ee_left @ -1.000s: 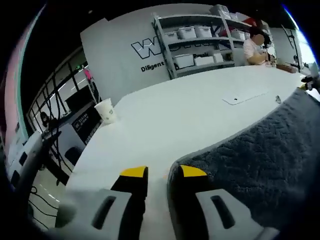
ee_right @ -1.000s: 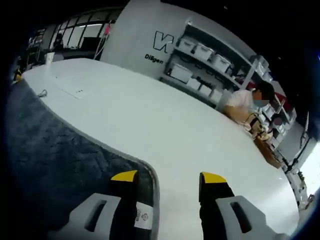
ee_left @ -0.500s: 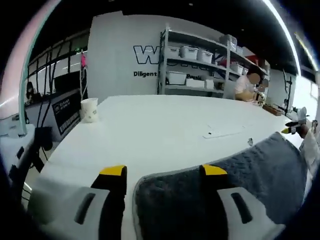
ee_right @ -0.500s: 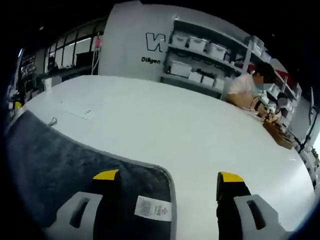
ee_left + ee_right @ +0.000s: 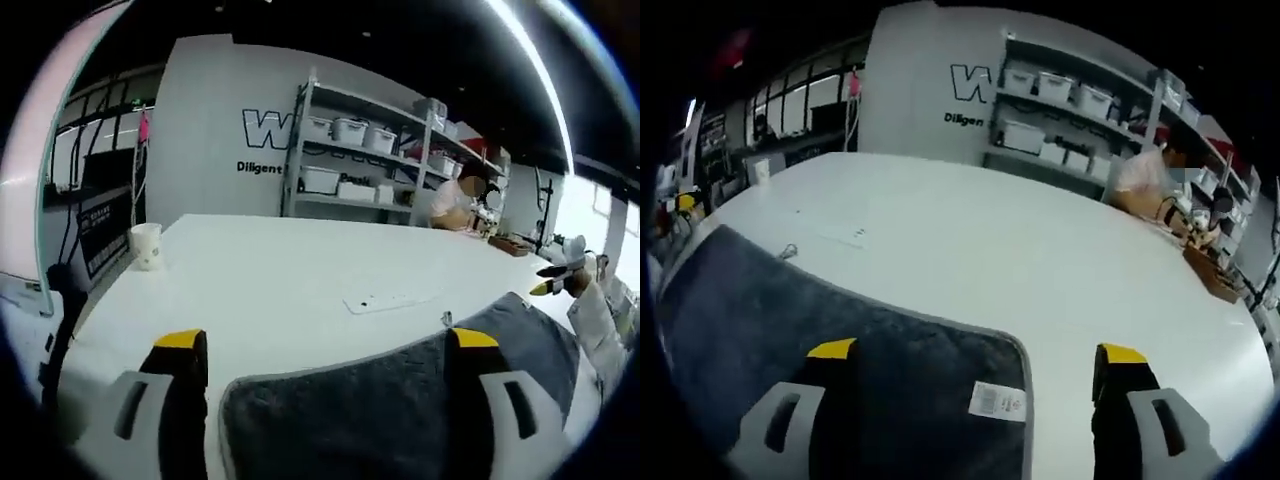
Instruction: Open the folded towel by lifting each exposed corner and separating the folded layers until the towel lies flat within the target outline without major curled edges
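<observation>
Both my left tool [image 5: 325, 340] and right tool [image 5: 978, 350] gape wide, gripping nothing, each over a corner of the dark grey towel [image 5: 790, 310] spread on the white tabletop [image 5: 970, 230].

This looks like a big work room or lab. A very large white table [image 5: 300, 280] takes up the middle. At 12 o'clock, metal shelves [image 5: 370, 170] hold white storage boxes [image 5: 1025, 135], next to a grey wall with big letters [image 5: 262, 130]. A person [image 5: 1145, 175] works at the far end. A paper cup [image 5: 146, 245] stands at 10 o'clock.
</observation>
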Motion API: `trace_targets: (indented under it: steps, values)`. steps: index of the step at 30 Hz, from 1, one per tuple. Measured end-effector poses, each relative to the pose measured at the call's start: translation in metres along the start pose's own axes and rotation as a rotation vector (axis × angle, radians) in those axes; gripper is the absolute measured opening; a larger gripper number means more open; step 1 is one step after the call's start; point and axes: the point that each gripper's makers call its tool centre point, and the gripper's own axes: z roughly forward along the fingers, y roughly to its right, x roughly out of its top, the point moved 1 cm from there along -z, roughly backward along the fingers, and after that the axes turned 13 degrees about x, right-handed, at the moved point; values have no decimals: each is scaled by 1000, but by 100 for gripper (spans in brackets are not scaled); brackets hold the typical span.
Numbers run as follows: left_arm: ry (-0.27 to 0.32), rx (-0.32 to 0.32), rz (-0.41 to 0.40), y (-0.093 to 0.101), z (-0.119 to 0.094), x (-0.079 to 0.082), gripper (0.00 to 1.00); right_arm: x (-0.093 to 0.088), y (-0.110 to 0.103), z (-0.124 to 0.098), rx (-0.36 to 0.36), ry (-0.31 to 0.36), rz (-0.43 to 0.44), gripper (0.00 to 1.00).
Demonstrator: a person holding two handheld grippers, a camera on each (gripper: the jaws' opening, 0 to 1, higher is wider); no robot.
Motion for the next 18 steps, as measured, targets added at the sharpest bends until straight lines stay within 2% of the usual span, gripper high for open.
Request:
trace_targets:
  steps: [3, 7, 11, 13, 14, 15, 18]
  values:
    - [-18, -19, 24, 9, -7, -1, 99, 4, -18, -8, 48, 22, -20, 99]
    - [-1, -48, 19, 25, -20, 8, 99, 10, -40, -20, 105, 67, -37, 99]
    - [1, -54, 27, 39, -34, 14, 96, -1, -59, -31, 124, 119, -56, 99]
    - [-19, -62, 39, 46, -44, 9, 92, -19, -70, -28, 166, 99, -66, 99]
    - [8, -74, 68, 52, -53, 5, 92, -29, -78, -25, 211, 78, -69, 99]
    - [27, -81, 76, 54, -58, 1, 92, -34, -82, -23, 234, 69, -63, 99]
    - [29, -85, 53, 58, -72, -21, 91, -45, -95, -20, 282, 76, -64, 99]
